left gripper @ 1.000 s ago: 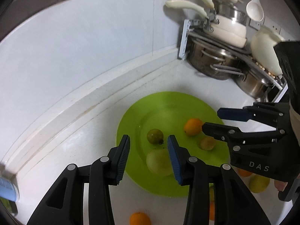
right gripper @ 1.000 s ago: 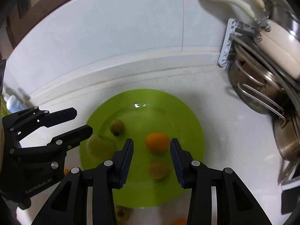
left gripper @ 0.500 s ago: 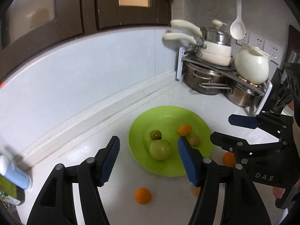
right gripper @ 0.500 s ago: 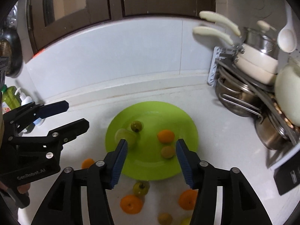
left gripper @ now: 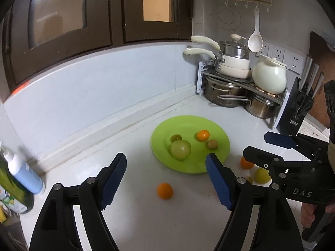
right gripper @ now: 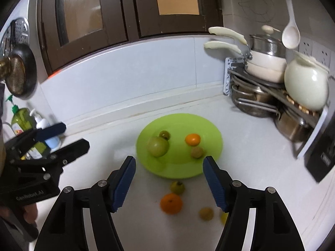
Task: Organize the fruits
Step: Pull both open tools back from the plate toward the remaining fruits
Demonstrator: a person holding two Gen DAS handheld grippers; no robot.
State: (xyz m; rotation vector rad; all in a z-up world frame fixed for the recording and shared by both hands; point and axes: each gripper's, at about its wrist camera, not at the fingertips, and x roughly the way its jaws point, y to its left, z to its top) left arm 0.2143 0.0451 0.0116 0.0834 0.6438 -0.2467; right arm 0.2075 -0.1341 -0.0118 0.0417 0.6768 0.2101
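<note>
- Pulled back and up from the green plate (left gripper: 189,167) since a second ago: then close over the fruit, now high enough to take in the whole worktop (left gripper: 134,226) and the dark cabinet doors (left gripper: 100,12) above.
- Left gripper (left gripper: 166,183) and right gripper (right gripper: 169,185) both spread wide, gripping nothing; likely opened on release and raised to look for the next fruit.
- Pot rack (left gripper: 236,83) with stacked pans and a white jar (left gripper: 269,76) at about two o'clock of the plate, well apart; knife block (left gripper: 293,113) at three o'clock; no obstacle to either reach.
- Soap bottles (left gripper: 18,173) at nine o'clock, far off by the wall.
- Plate at the worktop's middle, bearing four fruits: large green apple (left gripper: 180,149) at seven o'clock, small dark-green fruit (left gripper: 175,138) just behind it, orange (left gripper: 202,135) at one o'clock, brownish fruit (left gripper: 212,144) at four o'clock.
- Loose fruit left on the worktop: one orange (left gripper: 165,190) at six o'clock of the plate, nearest the left gripper; another orange (right gripper: 171,203) and a small green fruit (right gripper: 177,187) ahead of the right gripper, with a tan one (right gripper: 206,213) and a yellow one half hidden behind its right finger.
- Grippers close beside each other; probable risk of bumping if both go for the same cluster.
</note>
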